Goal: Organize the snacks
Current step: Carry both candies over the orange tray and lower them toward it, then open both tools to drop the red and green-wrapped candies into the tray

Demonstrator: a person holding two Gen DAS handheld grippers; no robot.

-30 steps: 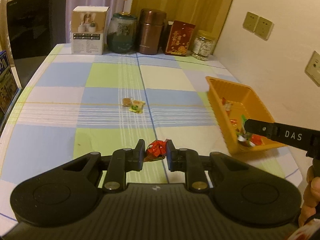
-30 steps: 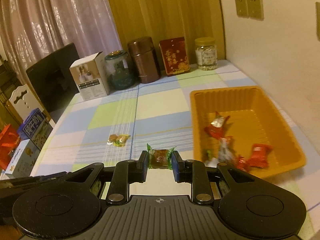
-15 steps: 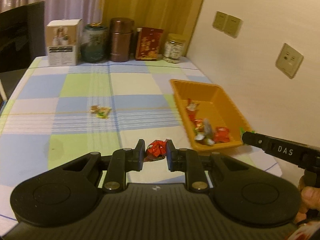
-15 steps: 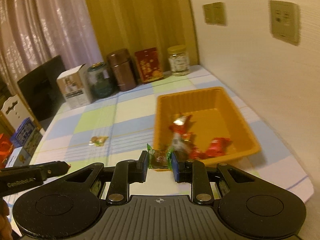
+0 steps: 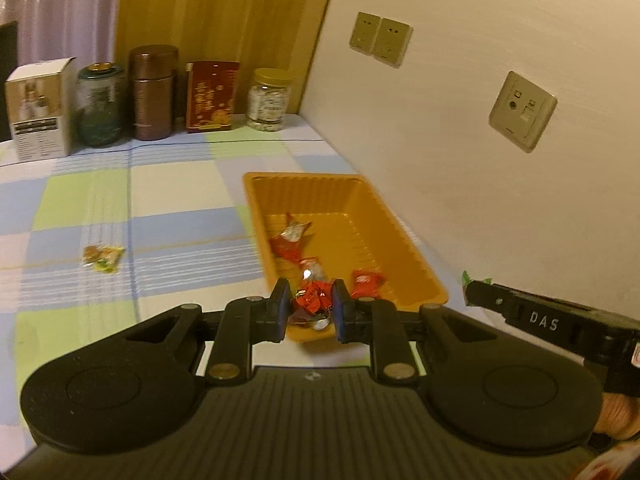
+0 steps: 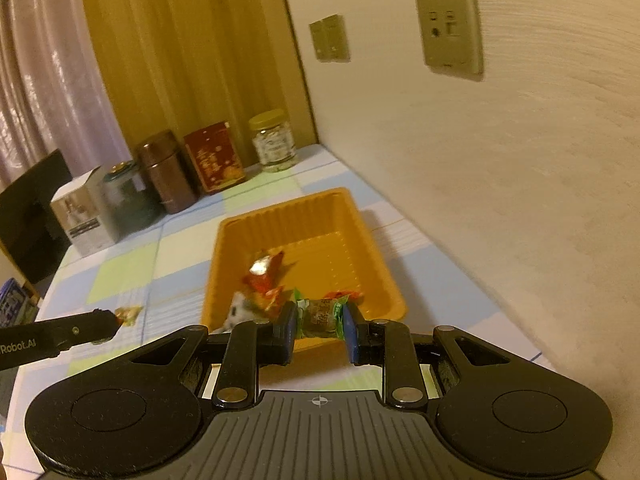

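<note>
My left gripper (image 5: 308, 305) is shut on a red-wrapped candy (image 5: 311, 299), which hangs over the near end of the orange tray (image 5: 256, 200). The right gripper (image 6: 320, 322) is shut on a brown candy in a green wrapper (image 6: 320, 317), also at the near rim of the tray (image 6: 340, 210). Several red and silver candies (image 5: 288, 238) lie inside the tray. Two loose candies (image 5: 102, 257) lie on the checked tablecloth to the left. In the left wrist view the right gripper (image 5: 474, 292) reaches in from the right; in the right wrist view the left gripper (image 6: 112, 322) reaches in from the left.
Along the table's back edge stand a white box (image 5: 38, 116), a green jar (image 5: 98, 108), a brown canister (image 5: 152, 92), a red tin (image 5: 210, 96) and a clear jar (image 5: 268, 100). The wall with sockets (image 5: 522, 110) runs close along the tray's right side.
Both grippers have swung right toward the tray, each keeping its candy. The tray, earlier off to the right, now lies straight beyond both pairs of fingers.
</note>
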